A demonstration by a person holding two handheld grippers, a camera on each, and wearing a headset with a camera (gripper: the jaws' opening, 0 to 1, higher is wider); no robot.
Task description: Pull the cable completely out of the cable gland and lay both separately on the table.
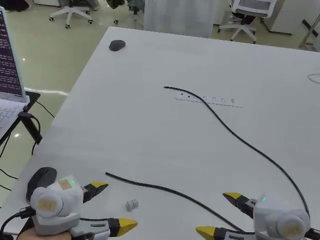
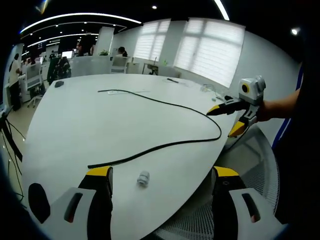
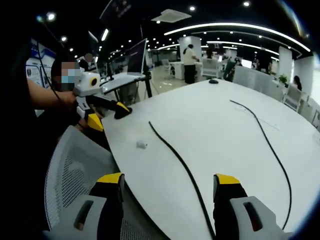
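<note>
A small grey cable gland (image 1: 131, 204) lies on the white table (image 1: 150, 135) near its front edge, free of the cable. The black cable (image 1: 170, 189) lies apart from it; one end stops just beyond the gland, and the rest loops right and back toward the far middle. My left gripper (image 1: 114, 206) is open and empty, with the gland just right of its tips. In the left gripper view the gland (image 2: 143, 178) lies between the open jaws. My right gripper (image 1: 218, 214) is open over the cable near the table edge; its view shows the cable (image 3: 185, 167) and the gland (image 3: 141, 144).
A white power strip (image 1: 207, 99) lies under the cable's far end. One black mouse (image 1: 117, 45) sits at the far left corner, and another dark one (image 1: 42, 176) by my left gripper. A laptop (image 1: 7, 75) stands left of the table. A mesh chair (image 3: 75, 170) is below the table edge.
</note>
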